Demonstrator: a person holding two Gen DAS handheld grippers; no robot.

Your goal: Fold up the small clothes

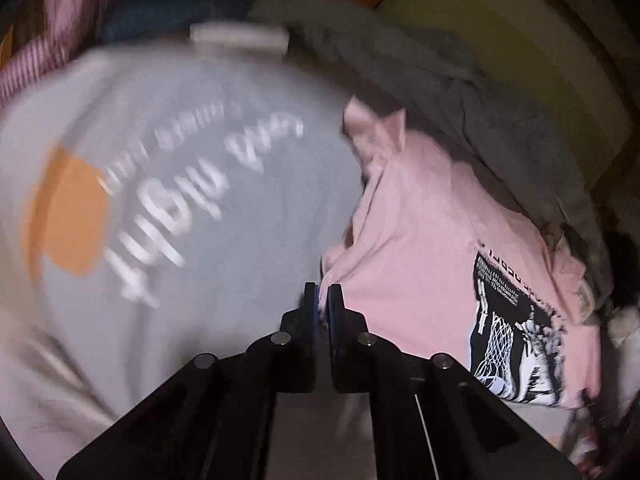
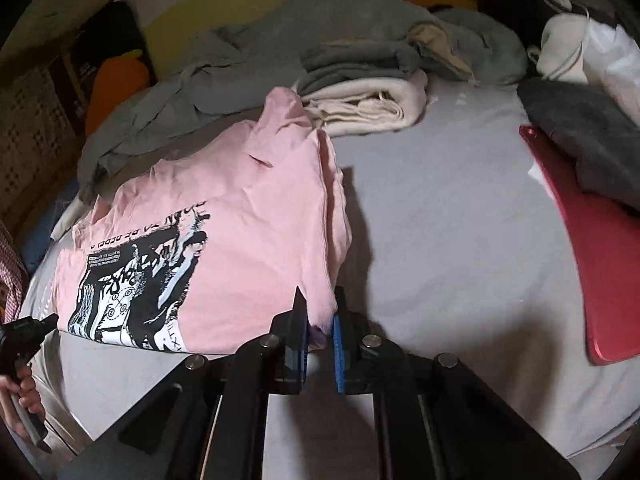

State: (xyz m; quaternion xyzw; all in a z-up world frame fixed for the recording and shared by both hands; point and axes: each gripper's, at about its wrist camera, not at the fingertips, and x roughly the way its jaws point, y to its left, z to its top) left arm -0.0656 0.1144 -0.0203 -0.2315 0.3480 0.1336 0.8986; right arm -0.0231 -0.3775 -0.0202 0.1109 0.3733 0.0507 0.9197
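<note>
Both tongs (image 1: 322, 300) (image 2: 320, 312) pinch (left seemingly) the pink shirt's (image 2: 240, 200) near edge.

dim indoor light in both views. left wrist view is strongly motion-blurred, worst at 9 o'clock. right wrist view is sharper, with a dark shadow at 5 o'clock. fisheye corners are black.

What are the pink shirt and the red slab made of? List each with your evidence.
Pink shirt: looks like soft matte cotton knit; it creases, folds limply, and carries a flat black-and-white print. Red slab: seems rigid plastic or metal with a smooth, slightly glossy face; its edge stays straight, and which of the two cannot be told.
</note>
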